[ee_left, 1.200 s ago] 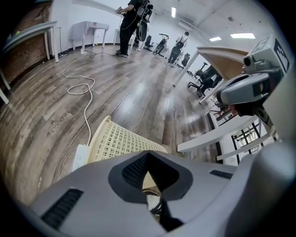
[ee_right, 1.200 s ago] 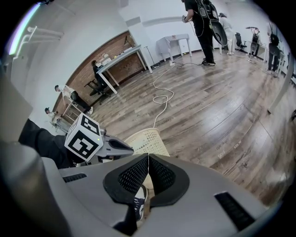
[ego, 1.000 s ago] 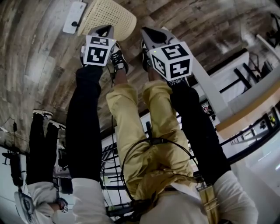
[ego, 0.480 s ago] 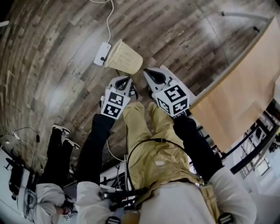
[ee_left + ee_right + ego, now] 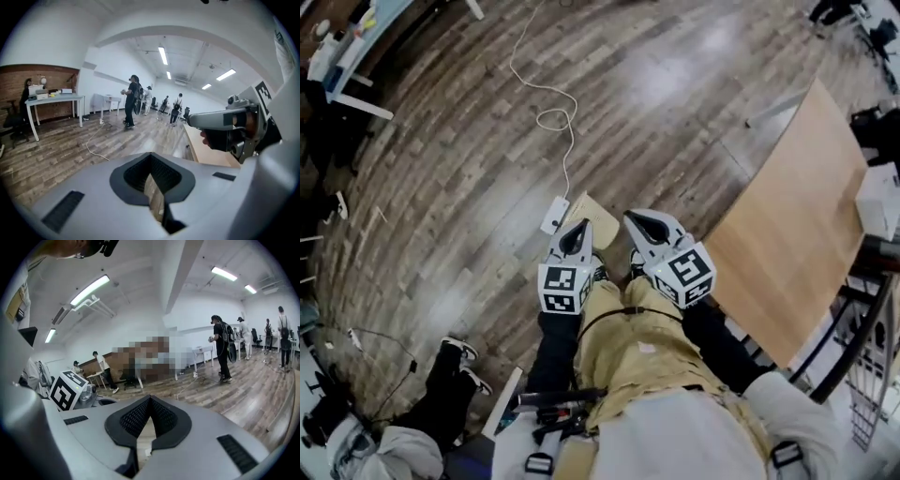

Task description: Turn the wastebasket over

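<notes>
The wastebasket (image 5: 602, 219) is a beige mesh basket on the wooden floor, far below. Only a small patch of it shows between my two grippers, so how it stands cannot be told. My left gripper (image 5: 578, 228) is held high above the floor, shut, with nothing in it. My right gripper (image 5: 638, 222) hangs beside it, also shut and empty. In the left gripper view the pads (image 5: 140, 174) meet over bare floor. The right gripper view shows its own pads (image 5: 161, 416) closed the same way. Neither gripper touches the basket.
A white power strip (image 5: 554, 215) with a long cable (image 5: 564, 141) lies beside the basket. A large wooden table (image 5: 787, 234) stands to the right. Another person's legs (image 5: 455, 394) are at the lower left. Several people (image 5: 131, 101) stand farther off in the room.
Both grippers have risen well away from the floor, staying shut. The basket now looks much smaller and farther below, mostly hidden behind them.
</notes>
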A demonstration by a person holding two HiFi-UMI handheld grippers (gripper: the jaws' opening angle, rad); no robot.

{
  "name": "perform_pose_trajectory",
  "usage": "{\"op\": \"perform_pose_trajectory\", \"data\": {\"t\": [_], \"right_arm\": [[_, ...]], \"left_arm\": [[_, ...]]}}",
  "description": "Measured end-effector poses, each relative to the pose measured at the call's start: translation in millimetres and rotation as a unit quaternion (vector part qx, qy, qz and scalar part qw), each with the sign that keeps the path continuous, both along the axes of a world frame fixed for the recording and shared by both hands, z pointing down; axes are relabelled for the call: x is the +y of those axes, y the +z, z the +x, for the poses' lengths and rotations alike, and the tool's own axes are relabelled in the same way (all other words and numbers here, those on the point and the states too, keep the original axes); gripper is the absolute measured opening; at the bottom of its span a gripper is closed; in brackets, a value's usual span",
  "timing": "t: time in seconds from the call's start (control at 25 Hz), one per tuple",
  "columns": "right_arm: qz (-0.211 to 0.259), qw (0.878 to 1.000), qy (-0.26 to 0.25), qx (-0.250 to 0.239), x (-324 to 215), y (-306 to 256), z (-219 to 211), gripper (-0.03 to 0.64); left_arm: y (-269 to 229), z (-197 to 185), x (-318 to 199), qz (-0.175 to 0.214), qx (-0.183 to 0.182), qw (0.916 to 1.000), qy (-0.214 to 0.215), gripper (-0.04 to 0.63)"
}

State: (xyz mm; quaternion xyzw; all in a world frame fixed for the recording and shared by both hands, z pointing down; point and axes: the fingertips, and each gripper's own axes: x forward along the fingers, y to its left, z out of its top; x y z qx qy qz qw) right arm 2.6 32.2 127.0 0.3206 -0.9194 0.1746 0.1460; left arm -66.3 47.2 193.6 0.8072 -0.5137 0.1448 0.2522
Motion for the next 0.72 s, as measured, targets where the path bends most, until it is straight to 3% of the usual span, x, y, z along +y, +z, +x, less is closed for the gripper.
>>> {"op": "perform_pose_trajectory", "data": {"t": [0.12,0.32,0.52,0.72], "right_arm": [[0.057,0.998,0.007,-0.027,10.4,-52.7,-4.5,0.021],[0.109,0.993,0.006,-0.053,31.4,-116.5,-10.3,0.02],[0.159,0.985,0.004,-0.069,43.9,-159.7,-17.1,0.02],[0.175,0.981,-0.001,-0.078,55.3,-175.5,-24.9,0.02]], "left_arm": [[-48.7,-1.5,5.7,0.049,-0.002,0.9985,-0.022,-0.002],[-115.8,0.0,24.8,0.1,0.005,0.9941,-0.041,-0.002],[-149.1,-13.1,39.3,0.129,0.015,0.9893,-0.065,-0.002],[-168.4,-21.5,49.3,0.147,0.013,0.9865,-0.07,-0.002]]}}
